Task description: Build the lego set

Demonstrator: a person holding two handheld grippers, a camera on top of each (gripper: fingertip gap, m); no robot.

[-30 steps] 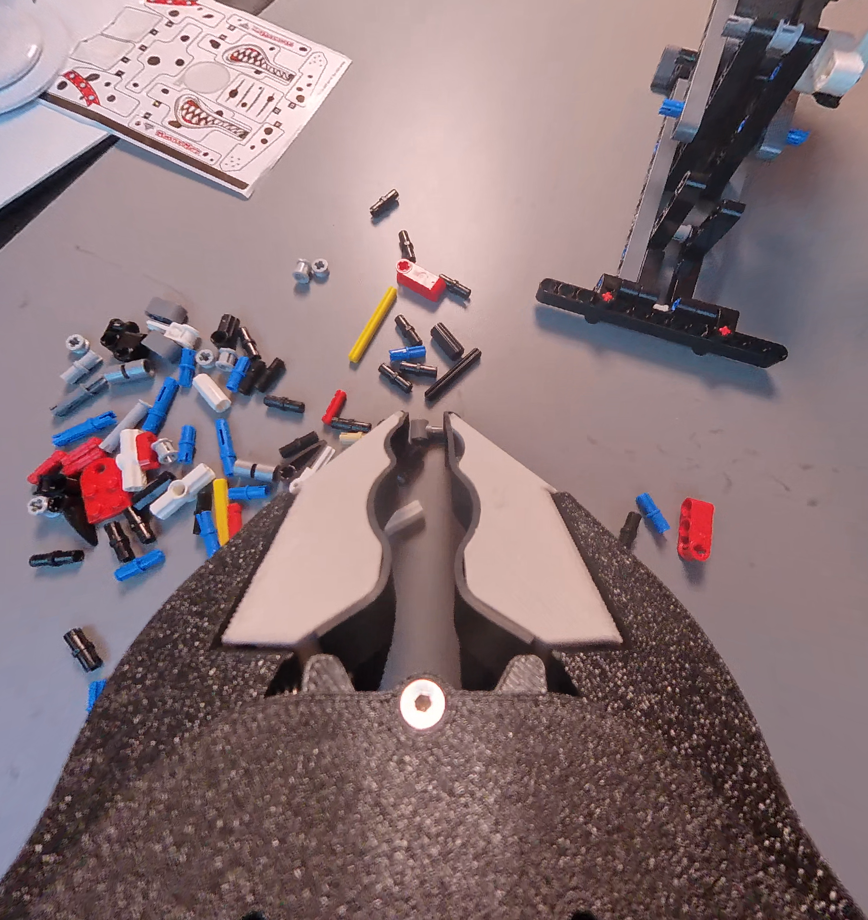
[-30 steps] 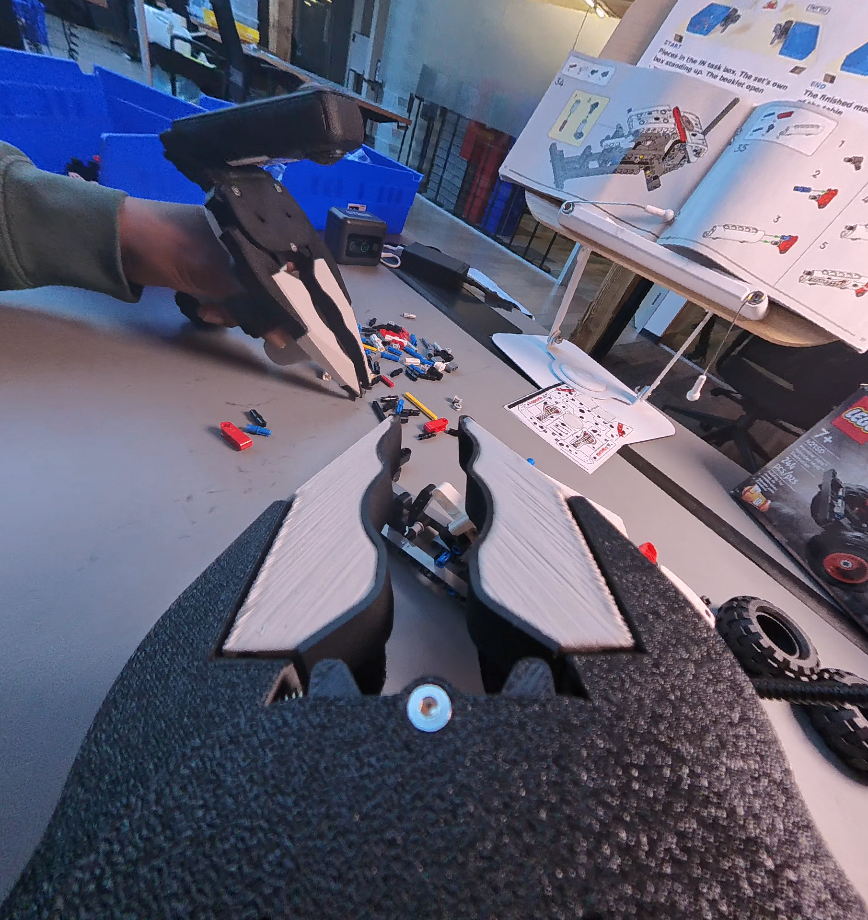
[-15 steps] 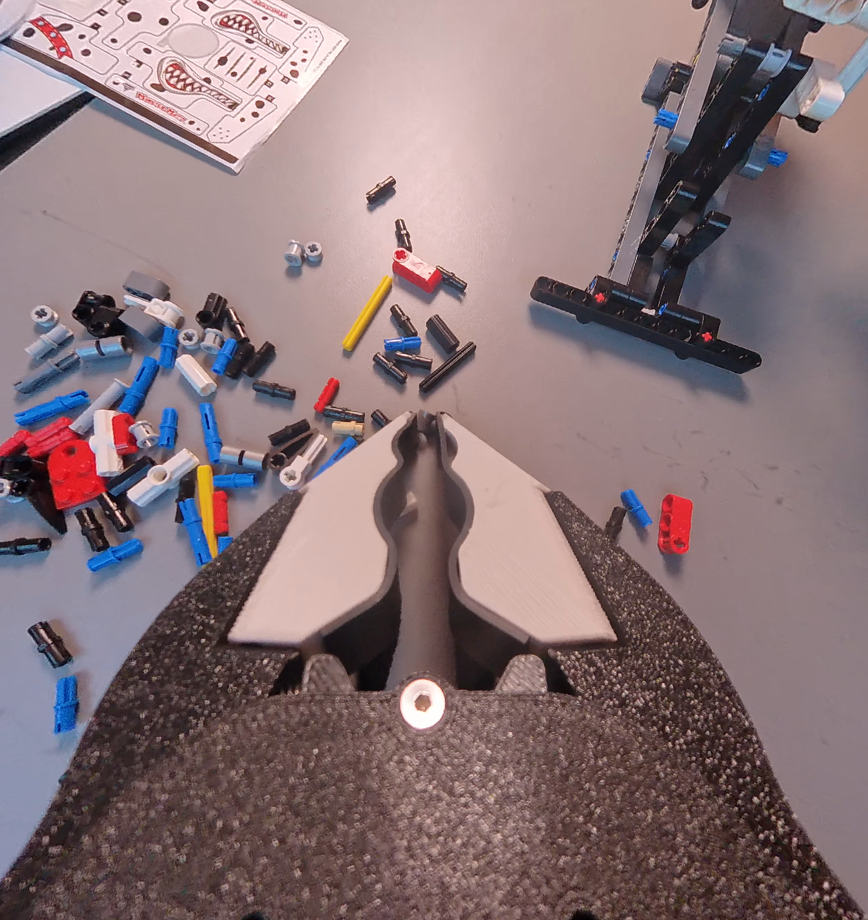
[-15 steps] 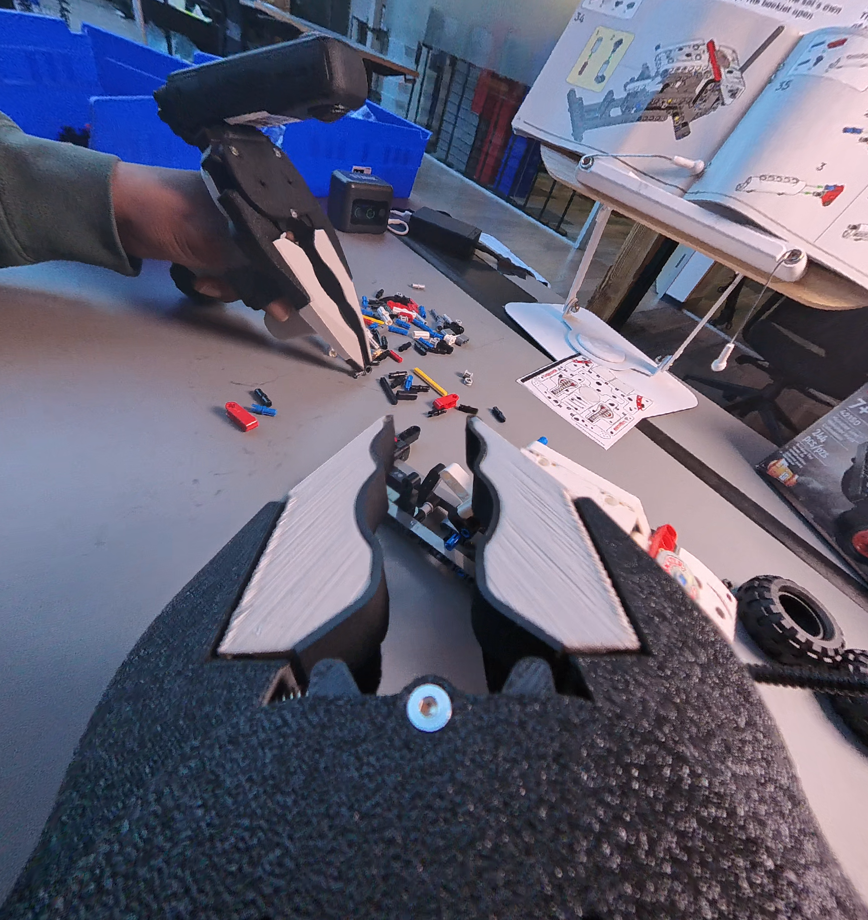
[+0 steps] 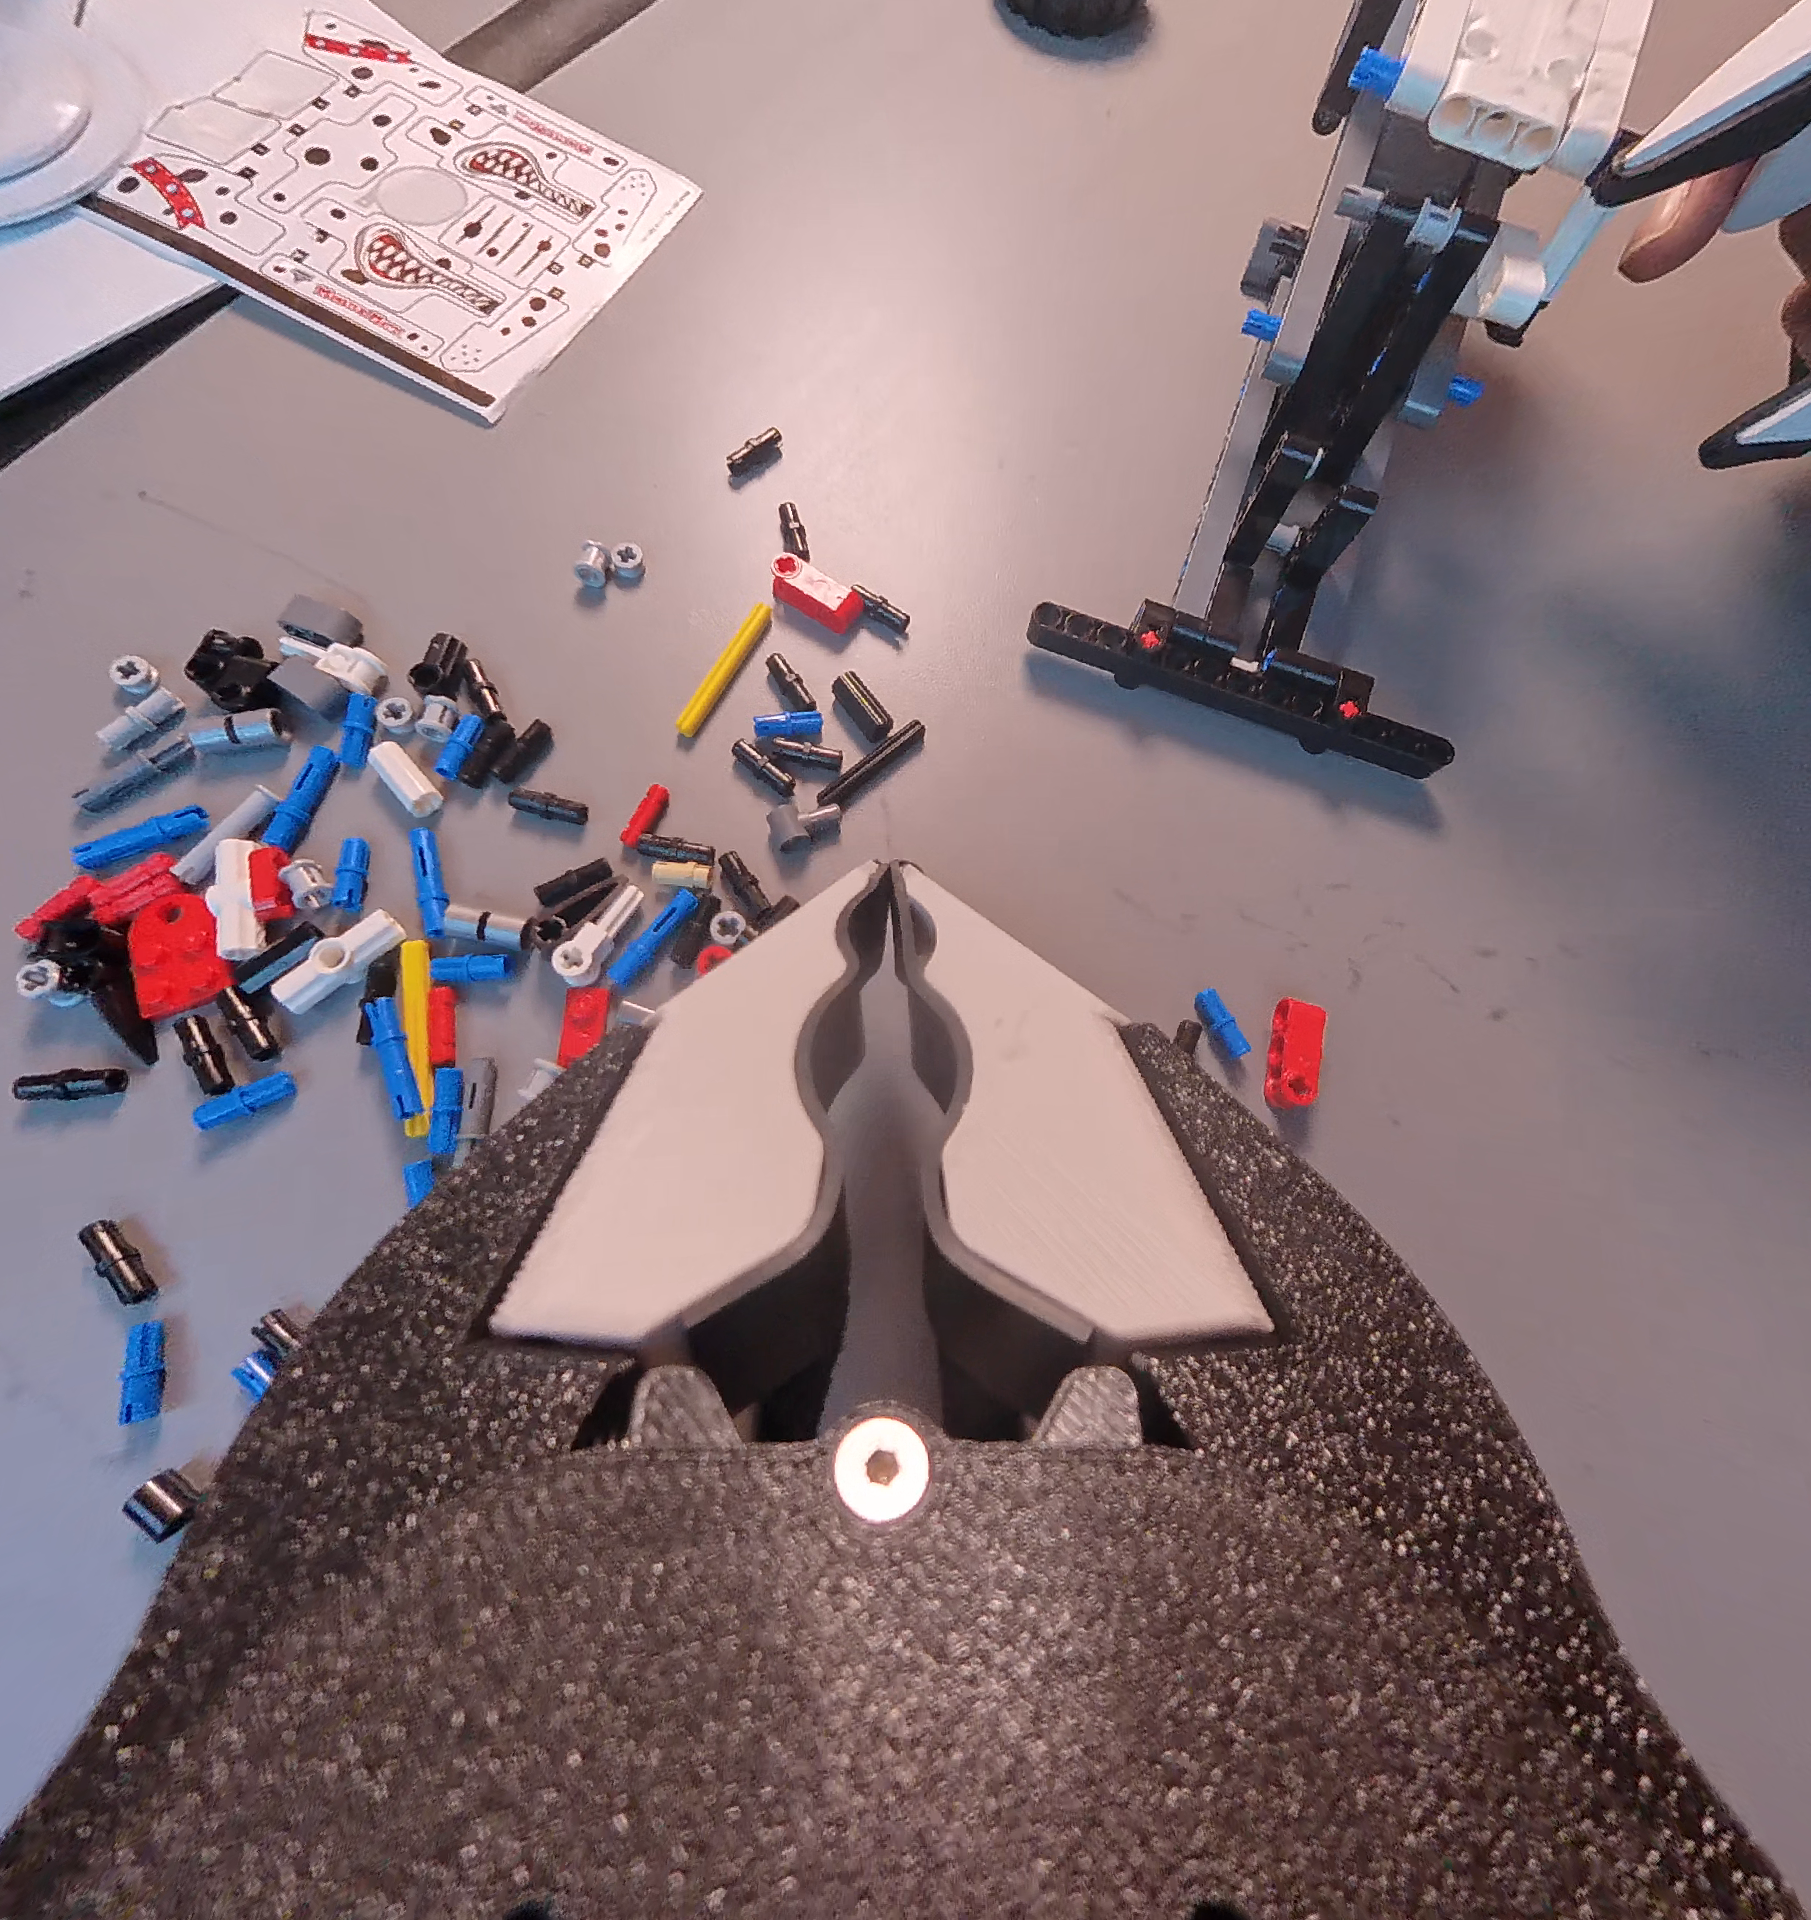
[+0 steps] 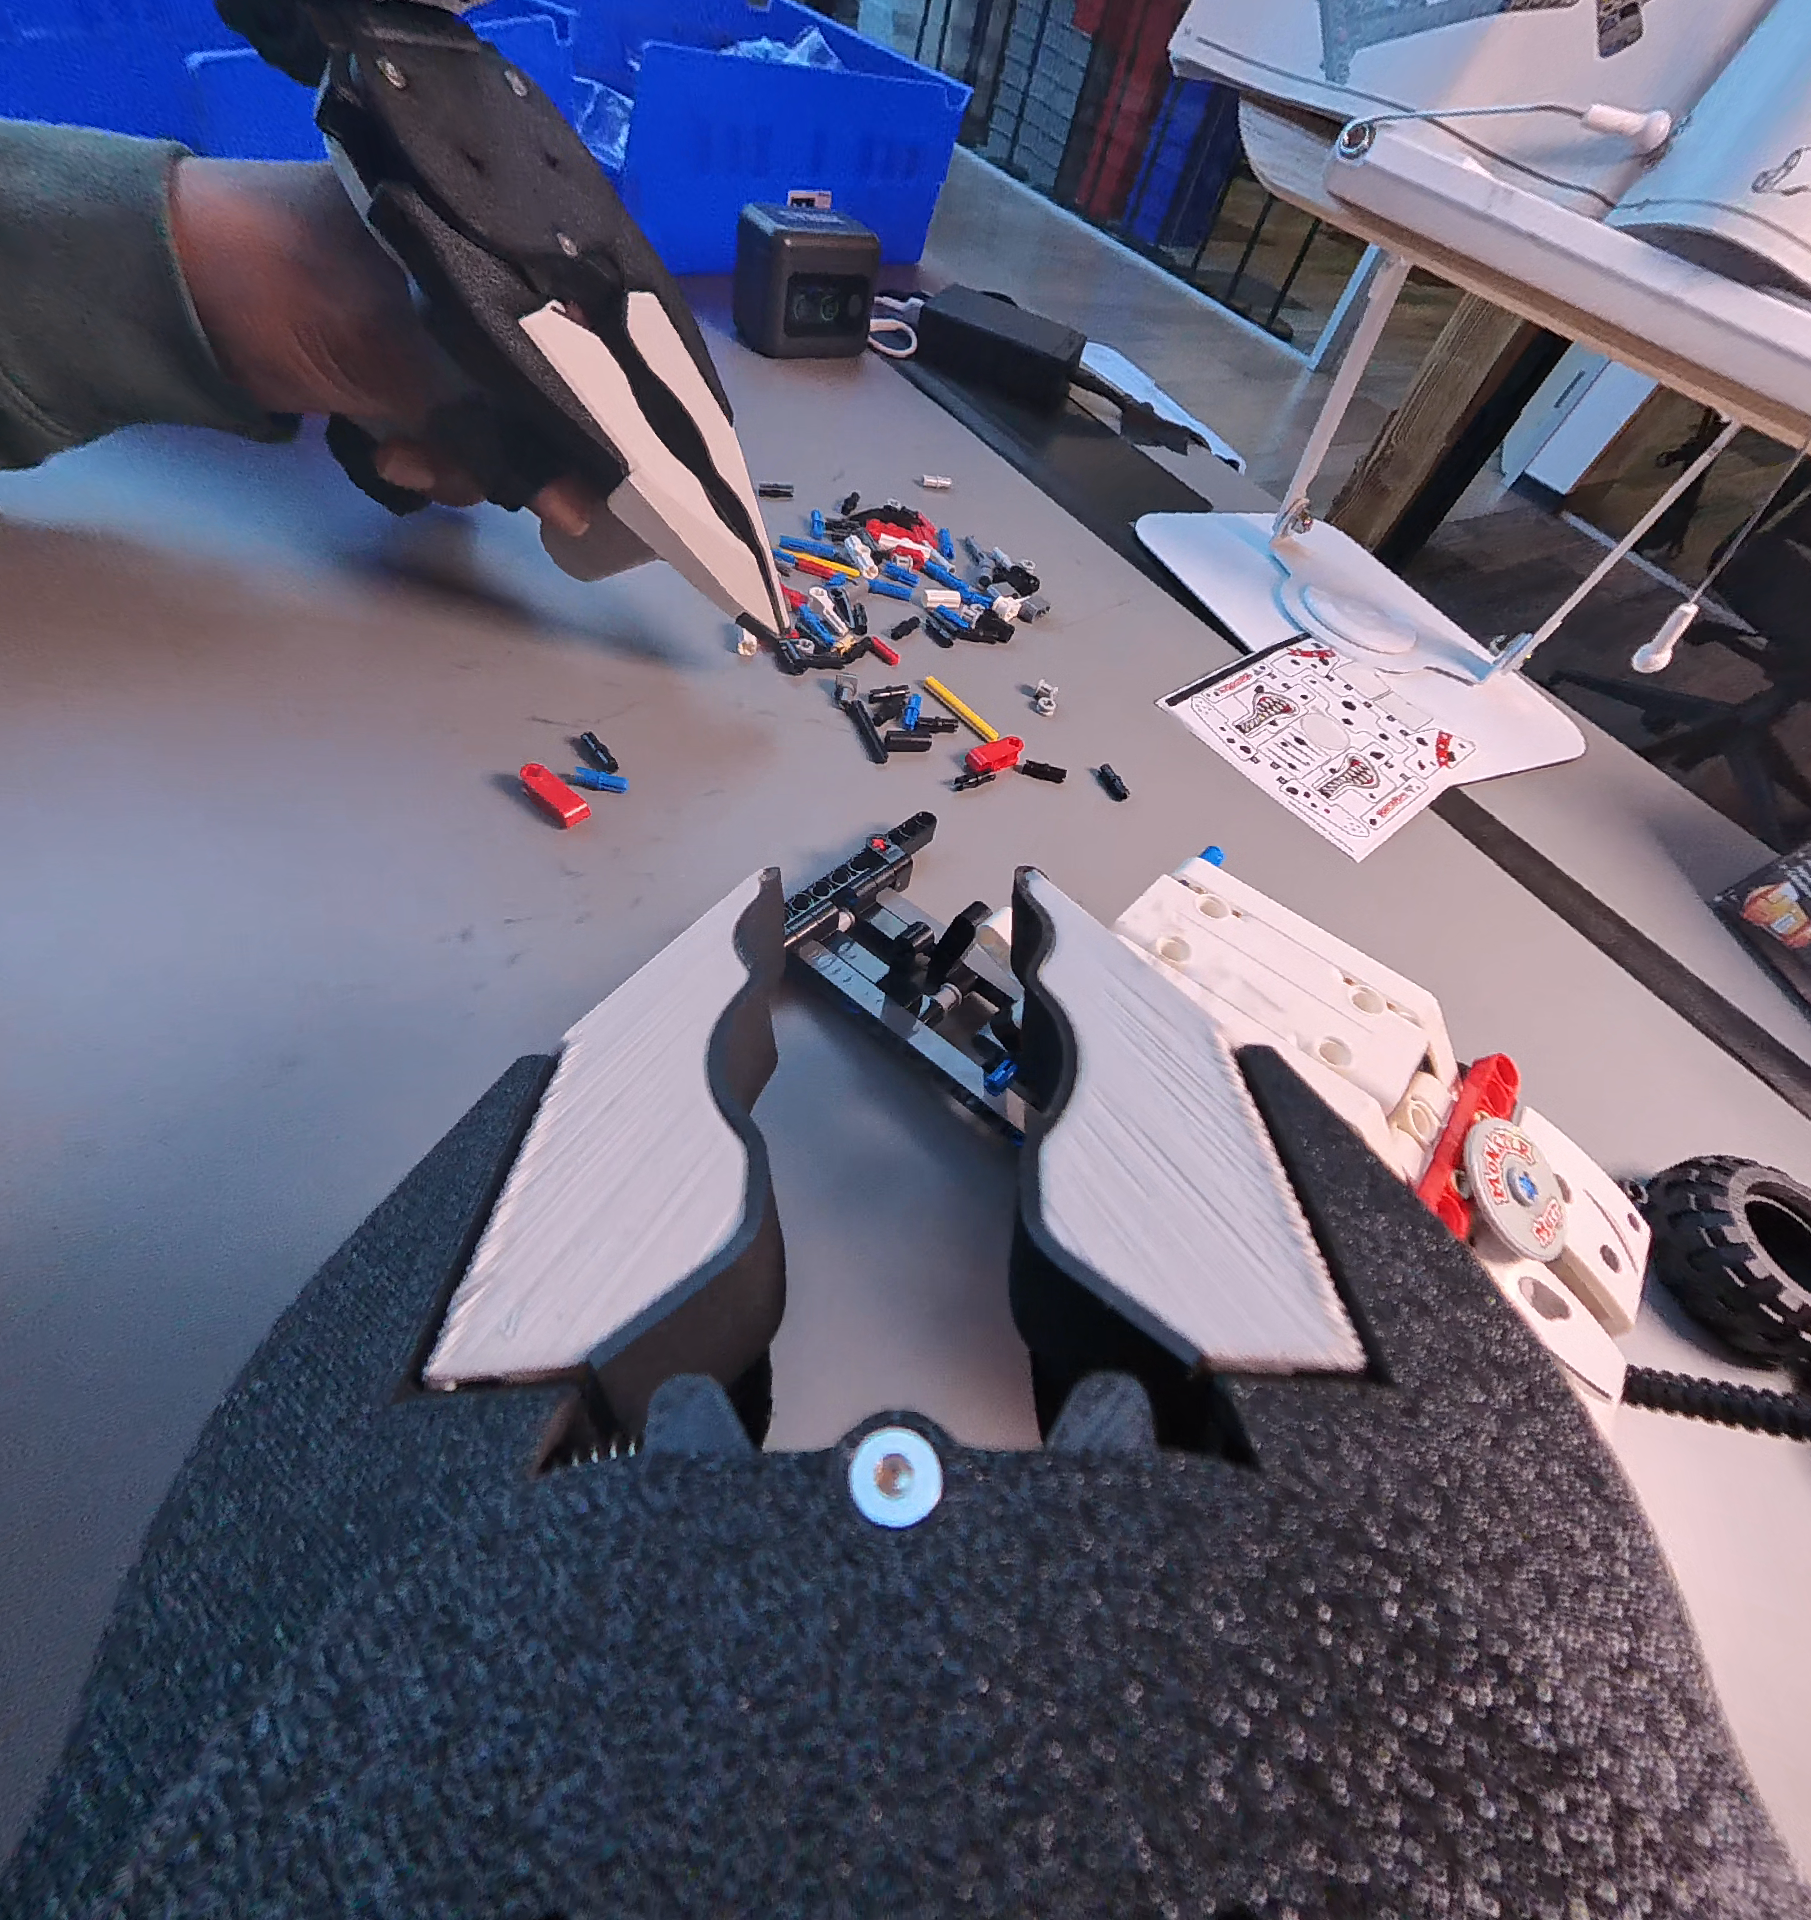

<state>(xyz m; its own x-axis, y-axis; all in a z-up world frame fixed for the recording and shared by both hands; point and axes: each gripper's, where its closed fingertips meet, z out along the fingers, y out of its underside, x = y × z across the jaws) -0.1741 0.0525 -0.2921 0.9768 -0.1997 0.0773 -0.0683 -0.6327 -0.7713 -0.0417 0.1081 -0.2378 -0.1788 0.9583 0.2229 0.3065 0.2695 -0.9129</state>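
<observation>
1. The left tool (image 5: 888,868) is clenched, its tips meeting just above the near edge of the loose Technic pins and connectors (image 5: 361,883). No part shows between the tips; a tiny pin could be hidden there, but I cannot tell.
2. A small grey connector (image 5: 802,826) lies on the tabletop (image 5: 1503,1143) just beyond those tips. The risk, I judge, is that the tool closed on nothing: a part this small slips or flicks aside when the tips meet off-centre, and it could skitter into the pile.
3. The right tool (image 6: 896,883) is released, its jaws wide apart astride the black frame of the white truck model (image 6: 1275,966), which lies to the right of the pile. With no grip on it, the model could shift when a part is pressed in.
4. A second ago the left jaws stood apart with a small grey part between them; now they are together.
5. The right tool's gap has widened too, and the left tool sits closer to the pile.
</observation>
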